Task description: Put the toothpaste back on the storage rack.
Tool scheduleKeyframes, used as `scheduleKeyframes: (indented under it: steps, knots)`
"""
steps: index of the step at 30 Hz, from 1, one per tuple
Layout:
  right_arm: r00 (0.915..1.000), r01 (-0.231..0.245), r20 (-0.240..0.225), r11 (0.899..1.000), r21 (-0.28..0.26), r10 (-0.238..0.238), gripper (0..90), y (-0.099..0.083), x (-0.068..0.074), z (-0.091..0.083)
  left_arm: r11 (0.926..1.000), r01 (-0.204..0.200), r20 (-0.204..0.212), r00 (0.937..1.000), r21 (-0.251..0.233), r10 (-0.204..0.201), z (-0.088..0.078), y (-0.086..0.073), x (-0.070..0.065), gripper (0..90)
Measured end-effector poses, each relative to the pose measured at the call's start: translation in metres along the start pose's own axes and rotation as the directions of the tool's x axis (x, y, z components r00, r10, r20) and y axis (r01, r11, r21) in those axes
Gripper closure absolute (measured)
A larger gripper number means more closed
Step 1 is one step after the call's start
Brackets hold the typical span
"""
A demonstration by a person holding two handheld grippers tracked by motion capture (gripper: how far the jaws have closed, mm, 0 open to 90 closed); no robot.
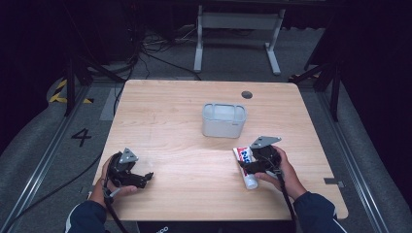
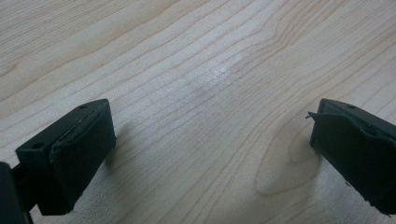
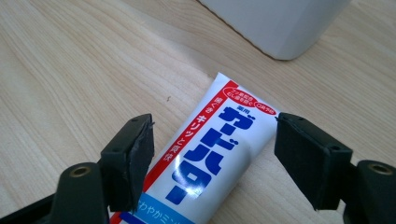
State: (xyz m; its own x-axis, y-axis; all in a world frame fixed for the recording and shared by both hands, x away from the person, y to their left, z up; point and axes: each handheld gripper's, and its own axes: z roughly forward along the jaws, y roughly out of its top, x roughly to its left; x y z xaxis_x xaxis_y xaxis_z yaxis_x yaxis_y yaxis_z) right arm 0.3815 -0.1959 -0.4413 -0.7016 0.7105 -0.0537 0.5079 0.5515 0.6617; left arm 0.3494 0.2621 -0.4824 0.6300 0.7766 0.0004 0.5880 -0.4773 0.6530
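Note:
A white toothpaste tube (image 1: 245, 155) with a red stripe and blue lettering lies flat on the wooden table (image 1: 170, 111), right of centre, its cap toward the front edge. In the right gripper view the tube (image 3: 224, 154) runs up between the two black jaws. My right gripper (image 1: 249, 167) (image 3: 215, 135) is open and straddles the tube. The left pad sits close to the tube's edge, and a gap of bare wood shows beside the right pad. My left gripper (image 1: 145, 177) (image 2: 208, 130) rests open near the front left, with bare wood between its jaws.
A pale grey rectangular bin (image 1: 223, 120) (image 3: 280, 23) stands upright just beyond the tube, near the table's middle. A dark round hole (image 1: 247, 94) sits near the far edge. A white frame stands on the floor behind the table.

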Motion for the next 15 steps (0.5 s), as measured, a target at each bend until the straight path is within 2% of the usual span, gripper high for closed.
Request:
scheduleKeyframes:
  steps: [6,12,15]
  knots:
    - [0.9999,-0.014,-0.006,0.999,0.032,0.014,25.2,-0.004,-0.001,0.009,0.9998,-0.017,0.001,0.9999,-0.005,0.017,0.001,0.0,0.002,0.4]
    - [0.9993,-0.021,-0.03,0.998,0.066,0.023,23.1,-0.005,-0.001,0.017,0.9999,-0.012,0.005,0.9999,-0.006,0.012,0.001,0.0,0.001,0.4]
    - [0.999,-0.033,-0.026,0.997,0.074,0.035,22.1,-0.005,-0.002,0.019,0.9999,-0.014,0.012,0.9998,-0.004,0.014,0.001,0.001,0.002,0.3]
